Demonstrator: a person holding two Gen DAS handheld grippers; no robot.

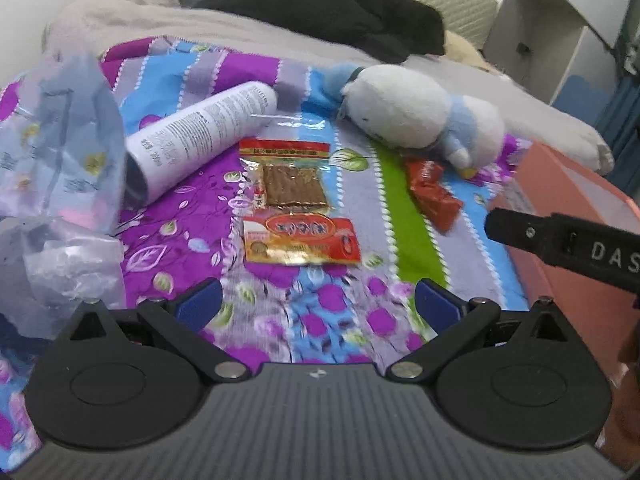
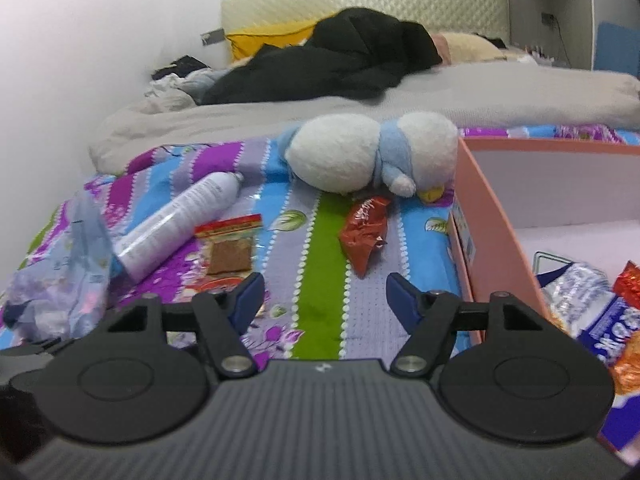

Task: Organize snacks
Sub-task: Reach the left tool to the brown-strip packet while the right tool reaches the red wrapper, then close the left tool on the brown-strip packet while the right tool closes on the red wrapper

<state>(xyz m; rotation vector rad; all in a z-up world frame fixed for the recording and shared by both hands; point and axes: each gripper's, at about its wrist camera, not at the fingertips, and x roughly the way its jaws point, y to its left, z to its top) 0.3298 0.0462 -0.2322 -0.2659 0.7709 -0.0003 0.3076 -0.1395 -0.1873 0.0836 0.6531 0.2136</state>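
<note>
Right wrist view: both grippers (image 2: 322,294) (image 1: 318,300) are released and empty; red packet (image 2: 364,236) lies beside box (image 2: 496,200), probably next to go in.

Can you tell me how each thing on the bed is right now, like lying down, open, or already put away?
Left gripper: jaws open, empty.
Right gripper: jaws open, empty.
White bottle: lying on its side.
Clear snack packet: flat on the blanket, not boxed.
Red-yellow packet: flat, just in front of it.
Red wrapper: crumpled, outside the box.
Pink box: open, snack bags inside.
Plush toy: lying on its side.
</note>
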